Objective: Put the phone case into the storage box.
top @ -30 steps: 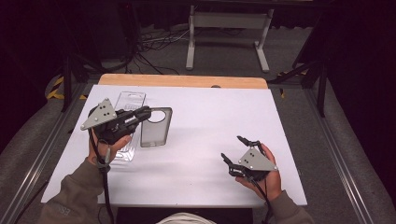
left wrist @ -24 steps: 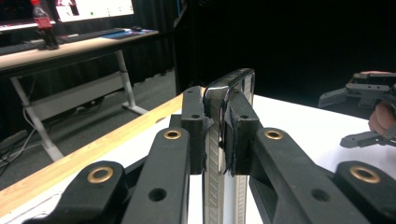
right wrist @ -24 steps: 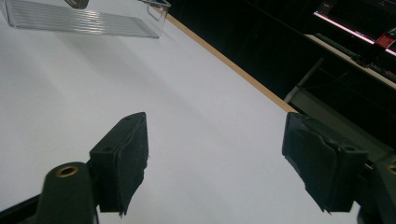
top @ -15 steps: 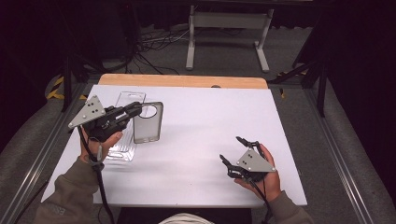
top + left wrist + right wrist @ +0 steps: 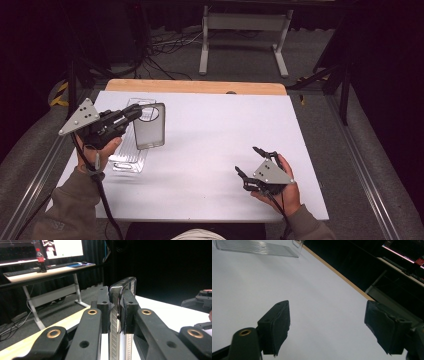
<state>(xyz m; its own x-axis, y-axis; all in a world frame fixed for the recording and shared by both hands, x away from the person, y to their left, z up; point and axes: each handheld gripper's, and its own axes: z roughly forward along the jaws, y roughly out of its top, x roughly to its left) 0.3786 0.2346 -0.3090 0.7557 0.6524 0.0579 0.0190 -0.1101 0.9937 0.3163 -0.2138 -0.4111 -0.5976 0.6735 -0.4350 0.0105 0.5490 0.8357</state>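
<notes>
High view | left gripper (image 5: pixel 134 113) clamps phone case (image 5: pixel 149 126), no readable writing | right gripper (image 5: pixel 250 162) wide

The phone case (image 5: pixel 123 288) edge is hidden between the left gripper (image 5: pixel 115 312) pads.

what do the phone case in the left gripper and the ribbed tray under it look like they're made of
Phone case: likely soft smoky translucent plastic or silicone, with a glossy rim glinting between the shut jaws of the left gripper.

Ribbed tray: clear hard plastic, probably acrylic; the white table shows through it and its ridges catch bright highlights.
</notes>
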